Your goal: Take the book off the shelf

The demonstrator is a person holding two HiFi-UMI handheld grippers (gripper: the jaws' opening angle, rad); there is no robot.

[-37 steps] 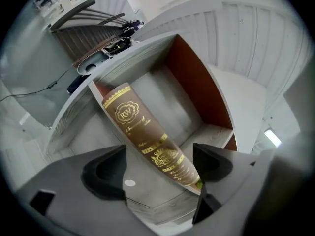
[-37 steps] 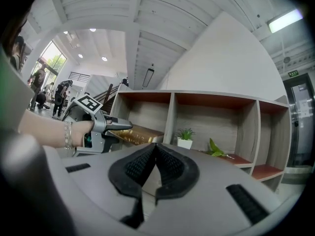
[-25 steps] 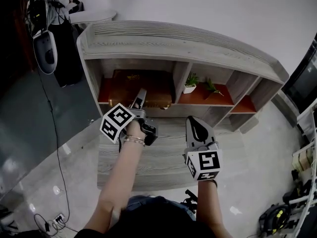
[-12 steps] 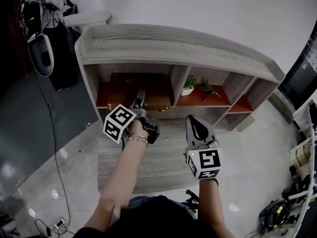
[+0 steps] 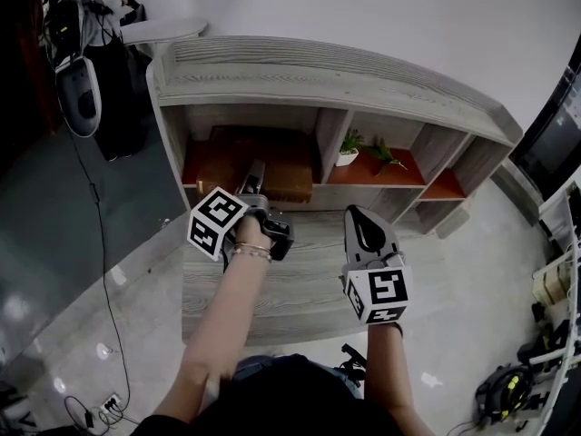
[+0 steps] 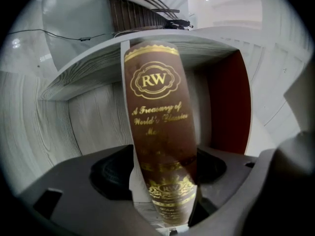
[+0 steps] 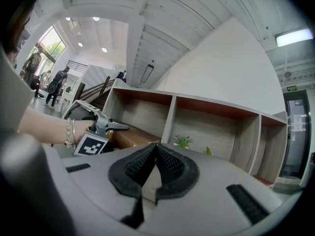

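Book [image 5: 283,157] in left compartment of shelf [image 5: 336,84]; 2 plants [image 5: 349,149] in middle compartment.

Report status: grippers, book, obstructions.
Left gripper jaws just closing, pads on brown gilt-lettered book, left bay of grey wooden shelf. Right gripper shut, empty. Nothing blocking.

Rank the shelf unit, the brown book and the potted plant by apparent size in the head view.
Largest: shelf unit.
Then: brown book.
Smallest: potted plant.
All sit at similar distance, so the order holds.
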